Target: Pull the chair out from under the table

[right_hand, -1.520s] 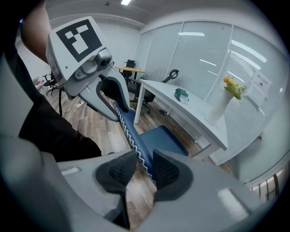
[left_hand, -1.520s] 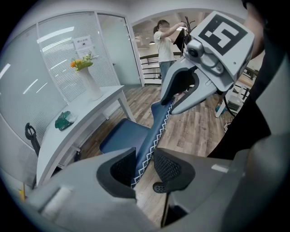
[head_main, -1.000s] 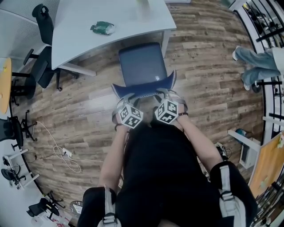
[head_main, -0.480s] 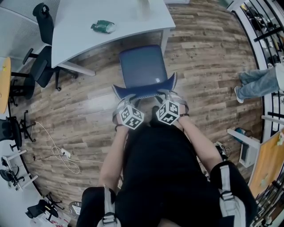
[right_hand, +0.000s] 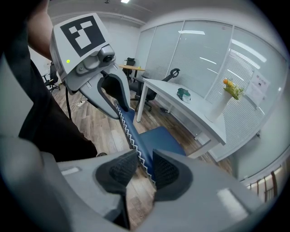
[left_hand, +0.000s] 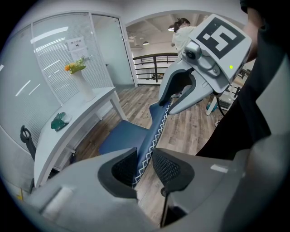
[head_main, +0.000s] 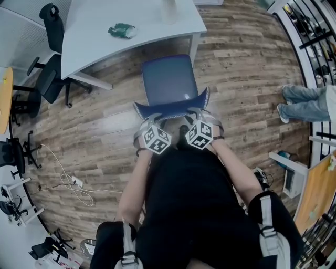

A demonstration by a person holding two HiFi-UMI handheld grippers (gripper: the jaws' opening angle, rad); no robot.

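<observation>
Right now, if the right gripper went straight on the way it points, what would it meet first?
The chair's backrest: its stitched top edge is gripped between the jaws of the right gripper. Pushing on would likely just press down on it, with the seat beyond.

Open floor (head_main: 241,92) on both sides of the chair (head_main: 169,84); the table (head_main: 94,37) edge and its leg (head_main: 194,48) block ahead, with the seat apparently just clear. My torso (head_main: 184,205) is close behind.

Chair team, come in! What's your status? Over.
Left gripper, right gripper shut on chair backrest. Seat clear of table. Bystander's legs far right, apart.
</observation>
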